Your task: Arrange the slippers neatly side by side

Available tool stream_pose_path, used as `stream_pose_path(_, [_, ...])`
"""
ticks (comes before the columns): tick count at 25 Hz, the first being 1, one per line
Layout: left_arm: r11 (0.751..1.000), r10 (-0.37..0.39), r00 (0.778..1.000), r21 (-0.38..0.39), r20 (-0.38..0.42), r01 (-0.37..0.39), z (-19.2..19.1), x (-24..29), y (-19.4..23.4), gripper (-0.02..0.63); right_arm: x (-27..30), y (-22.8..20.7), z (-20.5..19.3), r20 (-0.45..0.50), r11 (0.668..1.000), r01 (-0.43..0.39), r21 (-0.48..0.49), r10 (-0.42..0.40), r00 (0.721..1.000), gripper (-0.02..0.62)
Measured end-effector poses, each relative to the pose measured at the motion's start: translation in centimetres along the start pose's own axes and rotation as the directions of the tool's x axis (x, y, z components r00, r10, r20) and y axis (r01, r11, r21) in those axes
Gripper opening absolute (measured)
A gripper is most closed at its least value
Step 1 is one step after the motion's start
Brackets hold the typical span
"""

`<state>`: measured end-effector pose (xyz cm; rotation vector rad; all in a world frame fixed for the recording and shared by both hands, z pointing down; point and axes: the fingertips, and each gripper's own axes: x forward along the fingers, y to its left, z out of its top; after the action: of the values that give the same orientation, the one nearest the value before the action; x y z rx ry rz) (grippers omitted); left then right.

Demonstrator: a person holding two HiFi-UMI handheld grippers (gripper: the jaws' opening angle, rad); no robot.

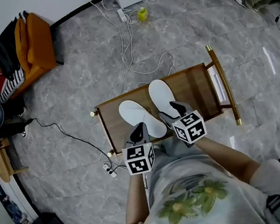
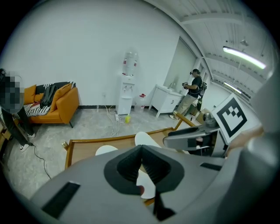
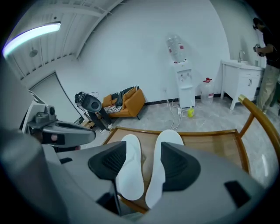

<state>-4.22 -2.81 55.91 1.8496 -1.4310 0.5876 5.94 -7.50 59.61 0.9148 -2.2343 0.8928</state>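
Though far ends splay, white slippers point(image 1: 141, 118) lie together near tabletop point(image 1: 200, 88) front rim; right half bare. Left gripper point(image 2: 141, 153) jaws closed, right gripper point(image 3: 143, 162) jaws apart.

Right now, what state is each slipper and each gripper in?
Left slipper: lying flat on the table, angled slightly toward the other one.
Right slipper: lying flat close beside it, set a little further forward.
Left gripper: shut, nothing between its jaws.
Right gripper: open, above the slippers, gripping neither.
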Motion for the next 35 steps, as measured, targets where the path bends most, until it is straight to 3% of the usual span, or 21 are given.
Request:
stream_pose_path(14, [0.995,0.089,0.995,-0.039,0.038,-0.087,0.3,-3.4,4.4,0.015,1.1,5.0,-0.4,-0.02,0.993,-0.113,-0.041,0.112,0.993,0.236])
stream_pose_path(22, [0.999,0.049,0.999,-0.024,0.011,-0.049,-0.3,-3.8,5.6,0.015,3.2,6.5,-1.4,-0.074,0.99,-0.129,-0.062,0.125,0.989,0.239])
stream_pose_path(28, [1.0,0.007,1.0,-0.006,-0.022,-0.007,-1.4,-3.1,6.2,0.014,5.6,7.9,-2.8,-0.166,0.973,-0.201,-0.115,0.181,0.969,0.241])
stream_pose_path(35, [0.999,-0.042,0.997,0.025,-0.061,0.044,-3.0,-1.6,6.8,0.015,8.5,7.6,-4.5,-0.225,0.971,-0.184,-0.152,0.147,0.963,0.242])
